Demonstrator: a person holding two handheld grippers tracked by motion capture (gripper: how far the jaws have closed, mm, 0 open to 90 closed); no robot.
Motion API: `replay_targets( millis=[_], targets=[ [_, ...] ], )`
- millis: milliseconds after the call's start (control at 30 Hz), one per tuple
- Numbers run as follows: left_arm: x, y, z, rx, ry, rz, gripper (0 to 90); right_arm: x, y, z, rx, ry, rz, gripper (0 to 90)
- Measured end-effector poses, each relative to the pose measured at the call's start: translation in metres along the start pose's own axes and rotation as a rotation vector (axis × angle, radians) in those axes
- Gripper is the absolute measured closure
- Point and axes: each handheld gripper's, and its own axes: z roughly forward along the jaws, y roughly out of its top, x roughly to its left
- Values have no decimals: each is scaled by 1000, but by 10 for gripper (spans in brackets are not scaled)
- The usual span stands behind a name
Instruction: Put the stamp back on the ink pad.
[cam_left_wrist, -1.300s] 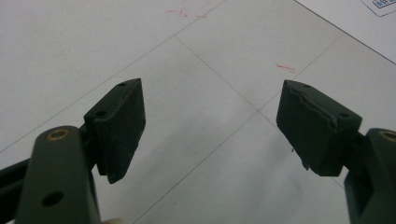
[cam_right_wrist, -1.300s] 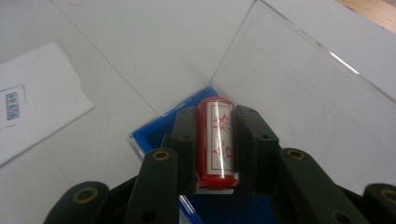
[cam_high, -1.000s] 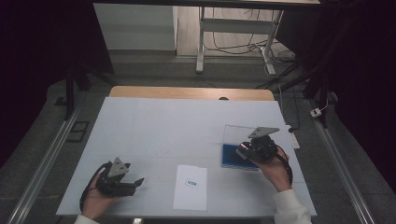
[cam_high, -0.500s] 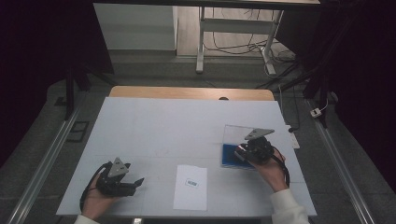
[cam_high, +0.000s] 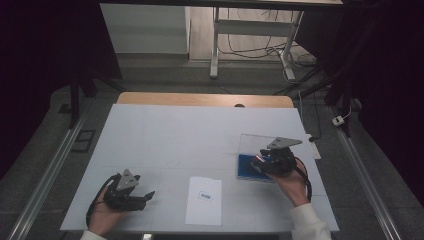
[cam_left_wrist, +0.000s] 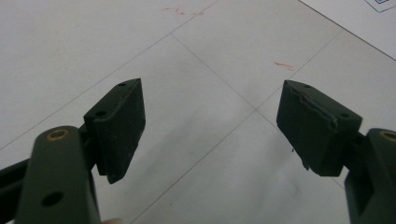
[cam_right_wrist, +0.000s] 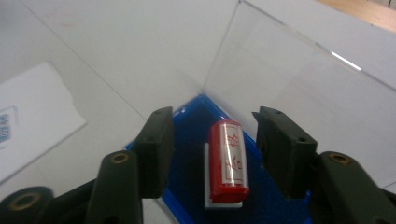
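My right gripper (cam_high: 261, 164) sits over the tray (cam_high: 245, 165) at the right of the table (cam_high: 165, 140), and the stamp (cam_right_wrist: 228, 161) lies in that tray, between my jaws without touching either. The tray's clear lid (cam_right_wrist: 299, 79) stands up just behind the stamp. The paper sheet (cam_high: 204, 200) lies to the left of this gripper, between it and my left gripper (cam_high: 142, 199), which rests near the table's front left edge.
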Motion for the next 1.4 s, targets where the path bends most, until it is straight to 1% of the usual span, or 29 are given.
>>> replay_targets(
  millis=[67,167,300,500,600,667,800,933,1033,1167,1233,1400],
  targets=[
    [0,0,0,-3,2,-5,240,2,-2,-4,-23,8,-1,438],
    [-1,1,-1,-10,-1,-9,239,5,-5,-8,-43,0,-28,405],
    [-2,1,-1,-15,-6,-13,237,8,-13,-14,-64,0,-35,383],
    [-4,2,-1,-17,-12,-22,232,12,-27,-23,-75,7,-52,378],
    [-5,2,-1,-23,-17,-25,226,14,-34,-27,-81,15,-46,376],
    [-6,2,-1,-25,-20,-26,222,16,-40,-30,-84,16,-55,375],
    [-7,2,-1,-26,-21,-29,211,21,-53,-36,-96,51,-57,375],
    [-7,2,-1,-28,-26,-36,201,24,-65,-41,-93,67,-68,373],
    [-8,2,0,-24,-28,-34,195,25,-73,-43,-93,78,-63,373],
    [-8,1,0,-25,-24,-36,193,22,-85,-42,-67,87,-44,373],
    [-8,1,0,-27,-23,-39,191,20,-90,-41,-53,80,-39,373],
    [-8,1,1,-27,-21,-39,191,17,-94,-43,-56,74,-32,373]
  ],
)
